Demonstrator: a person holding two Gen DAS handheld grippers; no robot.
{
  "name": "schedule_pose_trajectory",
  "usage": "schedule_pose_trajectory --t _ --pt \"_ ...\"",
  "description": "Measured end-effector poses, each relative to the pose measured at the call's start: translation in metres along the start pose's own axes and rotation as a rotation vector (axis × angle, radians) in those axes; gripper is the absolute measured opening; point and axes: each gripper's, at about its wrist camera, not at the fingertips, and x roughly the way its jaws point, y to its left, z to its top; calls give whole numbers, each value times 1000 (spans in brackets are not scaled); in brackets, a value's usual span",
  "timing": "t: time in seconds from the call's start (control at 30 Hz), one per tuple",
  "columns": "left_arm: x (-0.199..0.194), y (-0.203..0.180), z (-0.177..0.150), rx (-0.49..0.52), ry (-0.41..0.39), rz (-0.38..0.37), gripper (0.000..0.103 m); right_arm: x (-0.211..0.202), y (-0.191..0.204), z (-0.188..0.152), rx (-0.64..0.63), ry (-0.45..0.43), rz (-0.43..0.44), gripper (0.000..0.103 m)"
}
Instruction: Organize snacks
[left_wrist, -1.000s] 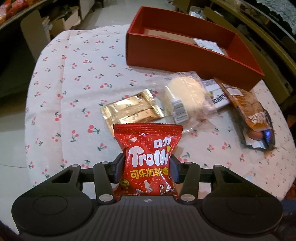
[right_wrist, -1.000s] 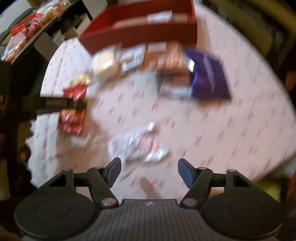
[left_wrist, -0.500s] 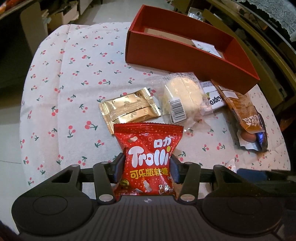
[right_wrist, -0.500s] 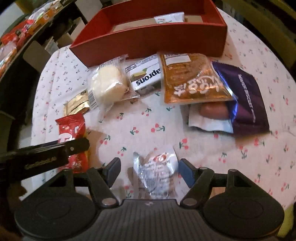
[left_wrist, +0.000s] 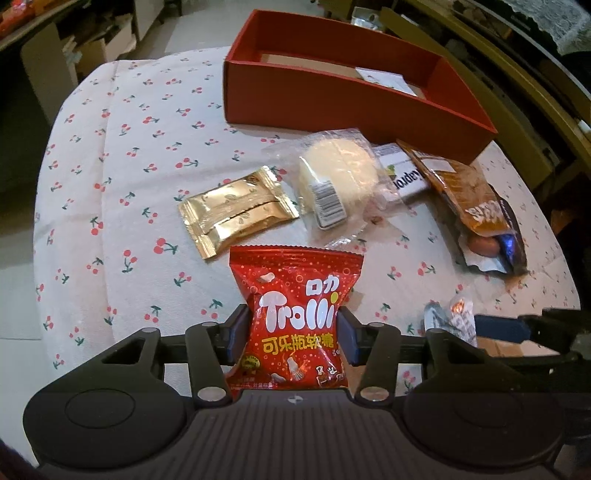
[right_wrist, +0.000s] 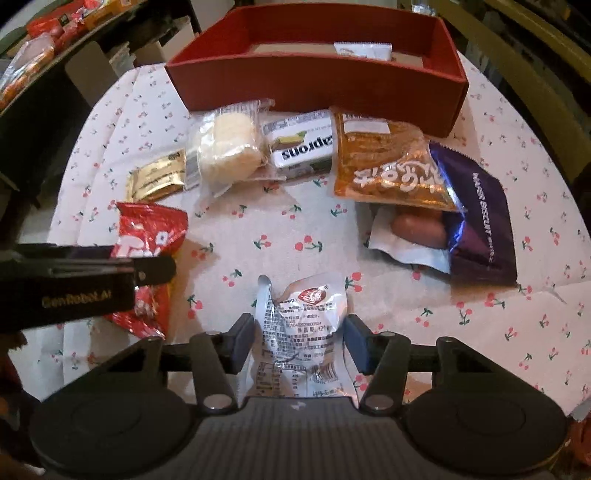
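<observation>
Left hand-held gripper (left_wrist: 291, 334): pinched on the red Trolli bag (left_wrist: 295, 317), both pads pressed into its sides; the bag is held above the worktop (left_wrist: 110, 155), which is covered by a cherry-print cloth.

Right hand-held gripper (right_wrist: 300, 343): jaws have just been closing around the silver packet (right_wrist: 303, 332). The left pad is seen at the packet's edge; a small gap is seen at the right pad, so a firm pinch is not shown. The packet lies on the cloth.

Red box (right_wrist: 317, 77) is placed at the far side. In front of it are laid a gold packet (left_wrist: 238, 210), a white bun (left_wrist: 338, 177), an orange bag (right_wrist: 388, 162) and a purple bag (right_wrist: 476, 218).
</observation>
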Motion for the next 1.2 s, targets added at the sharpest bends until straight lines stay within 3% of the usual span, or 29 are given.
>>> schedule_pose_trajectory --t 0.27,0.47,0.7,0.8,0.9,1.0,1.2 --pt "-12 -8 3 9 -32 -44 54 -26 -14 11 51 -94 16 71" --pt "3 -14 4 20 -11 -29 48 -31 -22 17 84 -116 26 71" --pt "16 -13 13 -47 -18 -3 77 -29 -21 18 85 -115 64 71" --pt "19 -20 14 -59 -12 -21 80 -28 -23 19 92 -118 67 71" --pt "25 -33 14 -49 -19 15 88 -31 -29 19 104 -128 67 71" --pt "27 -43 15 -34 -28 36 89 -35 -38 18 124 -138 65 71" --pt "20 -65 8 105 -60 77 90 -42 -56 14 169 -157 72 71"
